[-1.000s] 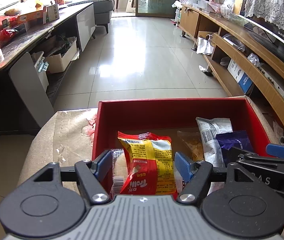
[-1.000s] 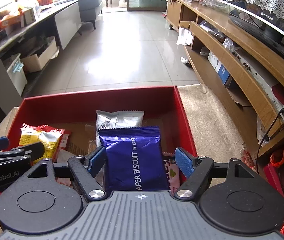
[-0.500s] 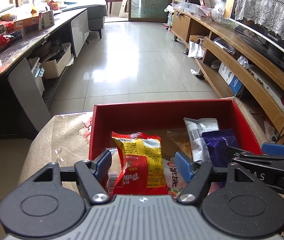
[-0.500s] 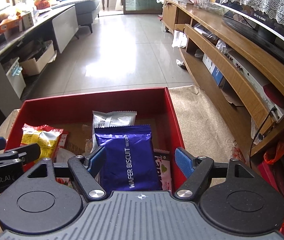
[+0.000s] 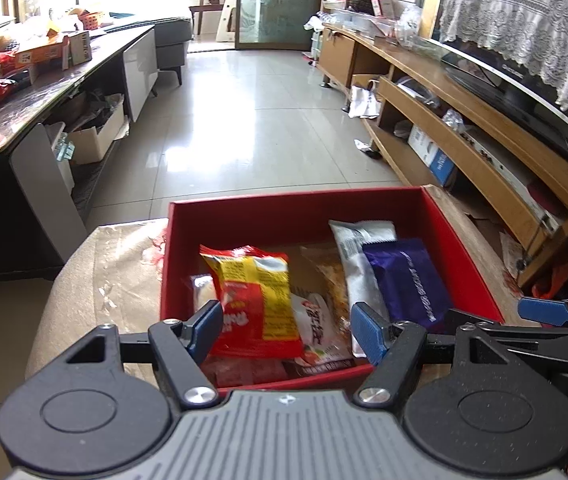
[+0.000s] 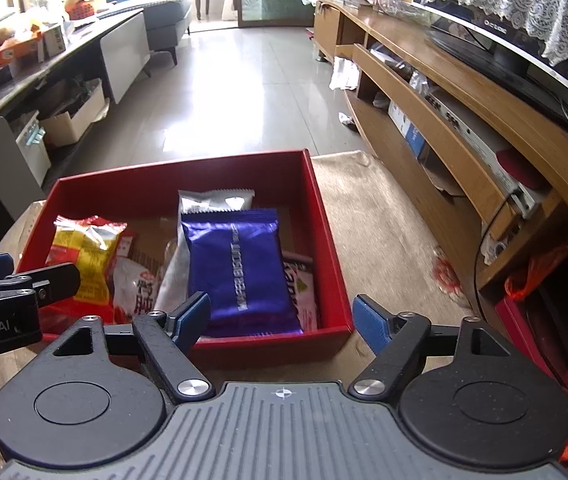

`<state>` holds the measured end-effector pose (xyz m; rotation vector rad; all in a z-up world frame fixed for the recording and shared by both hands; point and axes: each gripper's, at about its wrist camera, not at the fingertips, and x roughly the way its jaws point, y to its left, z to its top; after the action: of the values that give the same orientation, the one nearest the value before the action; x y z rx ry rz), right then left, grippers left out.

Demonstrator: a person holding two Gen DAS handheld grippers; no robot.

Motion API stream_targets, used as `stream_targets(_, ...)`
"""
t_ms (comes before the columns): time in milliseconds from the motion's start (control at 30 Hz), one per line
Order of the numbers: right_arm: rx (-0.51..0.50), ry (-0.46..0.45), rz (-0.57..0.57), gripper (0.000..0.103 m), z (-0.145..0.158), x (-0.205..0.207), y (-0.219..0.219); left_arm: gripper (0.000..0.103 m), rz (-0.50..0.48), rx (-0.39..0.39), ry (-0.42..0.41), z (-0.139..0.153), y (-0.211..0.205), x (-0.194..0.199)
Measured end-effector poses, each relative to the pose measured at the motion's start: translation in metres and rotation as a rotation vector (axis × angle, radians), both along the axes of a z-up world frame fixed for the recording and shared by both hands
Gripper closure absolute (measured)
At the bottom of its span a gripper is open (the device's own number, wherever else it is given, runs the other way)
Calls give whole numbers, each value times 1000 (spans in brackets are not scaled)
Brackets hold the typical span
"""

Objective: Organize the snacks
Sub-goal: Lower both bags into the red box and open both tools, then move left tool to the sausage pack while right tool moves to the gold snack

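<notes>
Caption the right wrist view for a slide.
Open right tongs hover at the red box, purple wafer packet lying inside.

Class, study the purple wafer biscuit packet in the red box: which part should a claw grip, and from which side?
Probably the near crimped edge of the purple wafer biscuit packet, approached from the box's near side: it lies topmost, tilted, near end exposed.

The shallow red cardboard box (image 6: 330, 248) rests on the beige patterned cloth-covered table (image 6: 380, 220). Inside it, the yellow-and-red crinkled snack bag (image 5: 252, 296) lies at left and the purple foil wafer biscuit pack (image 6: 240, 272) at right, overlapping the white-and-grey plastic packet (image 6: 214, 200) behind it. The long wooden TV cabinet (image 6: 464, 120) stands to the right.
</notes>
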<state>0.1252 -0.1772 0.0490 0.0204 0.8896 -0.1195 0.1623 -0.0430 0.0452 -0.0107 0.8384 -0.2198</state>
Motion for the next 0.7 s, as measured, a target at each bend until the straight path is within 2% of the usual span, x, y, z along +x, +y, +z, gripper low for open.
stream_targets(433, -2, 24, -31, 19, -4, -30, -13, 36, -64, 4, 26, -8, -13, -29)
stream_targets(700, -9, 68, -62, 18, -12, -53, -27, 36, -139, 16, 96, -27, -26, -57)
